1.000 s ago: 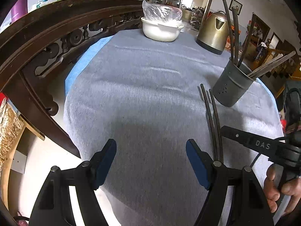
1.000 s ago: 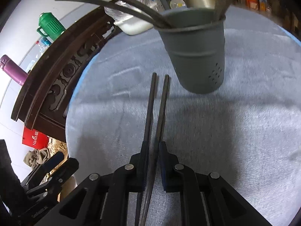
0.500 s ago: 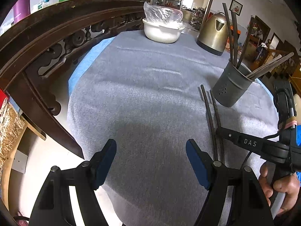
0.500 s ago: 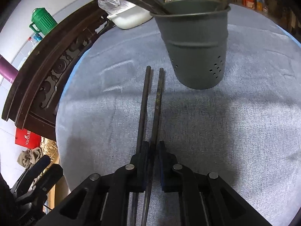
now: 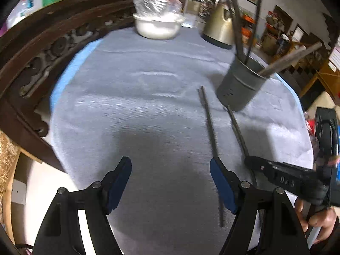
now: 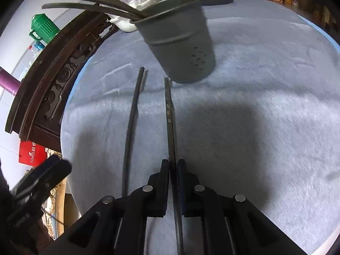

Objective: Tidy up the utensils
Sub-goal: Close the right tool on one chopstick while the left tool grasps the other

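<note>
Two dark chopsticks are on the grey tablecloth. My right gripper (image 6: 173, 163) is shut on one chopstick (image 6: 170, 114), whose far tip reaches the foot of the grey utensil holder (image 6: 180, 48). The other chopstick (image 6: 132, 114) lies loose on the cloth to its left. The holder has several dark utensils standing in it. In the left wrist view, my left gripper (image 5: 170, 167) hangs open over bare cloth with nothing between its fingers. The loose chopstick (image 5: 209, 127) runs just past its right finger, with the held chopstick (image 5: 237, 127) and holder (image 5: 240, 87) further right.
A white bowl covered in plastic (image 5: 157, 26) and a metal kettle (image 5: 218, 27) stand at the table's far side. A carved dark wooden chair back (image 5: 53, 42) curves along the left edge. A hand (image 5: 318, 221) holds the right gripper's handle at the lower right.
The right gripper has shifted right with one chopstick, pulling it apart from the other, which stays on the cloth. The left gripper drifted a little and stays open.
</note>
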